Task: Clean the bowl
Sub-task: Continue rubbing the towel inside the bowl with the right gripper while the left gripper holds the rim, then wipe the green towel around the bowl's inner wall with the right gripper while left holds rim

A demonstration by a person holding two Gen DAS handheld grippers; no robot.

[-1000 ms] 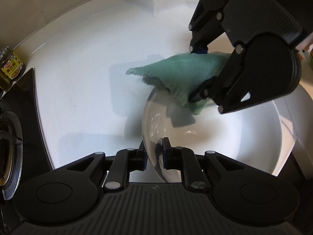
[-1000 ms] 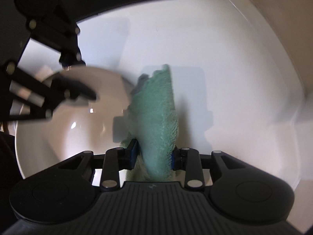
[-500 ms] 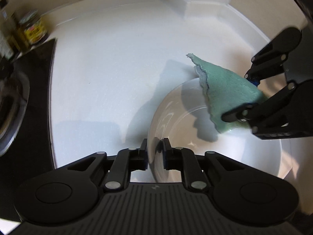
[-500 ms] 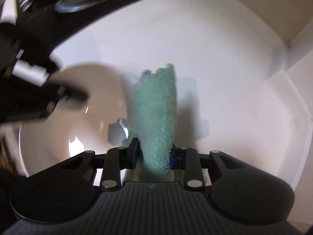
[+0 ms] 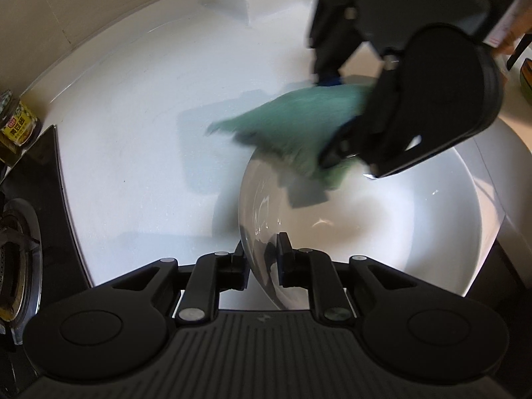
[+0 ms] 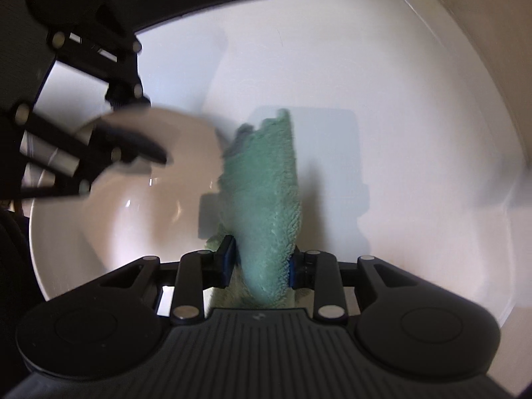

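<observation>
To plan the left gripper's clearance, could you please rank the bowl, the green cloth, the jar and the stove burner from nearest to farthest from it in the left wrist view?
1. bowl: rim between the left gripper jaws.
2. green cloth: beyond, over the bowl's far rim.
3. stove burner and jar: both far left; too close to call.

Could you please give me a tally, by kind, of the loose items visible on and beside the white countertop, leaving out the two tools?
White bowl: 1
Green cloth: 1
Yellow-labelled jar: 1
Total: 3
A further item shows at the right edge of the left wrist view, too cut off to name, so it is not counted.
</observation>
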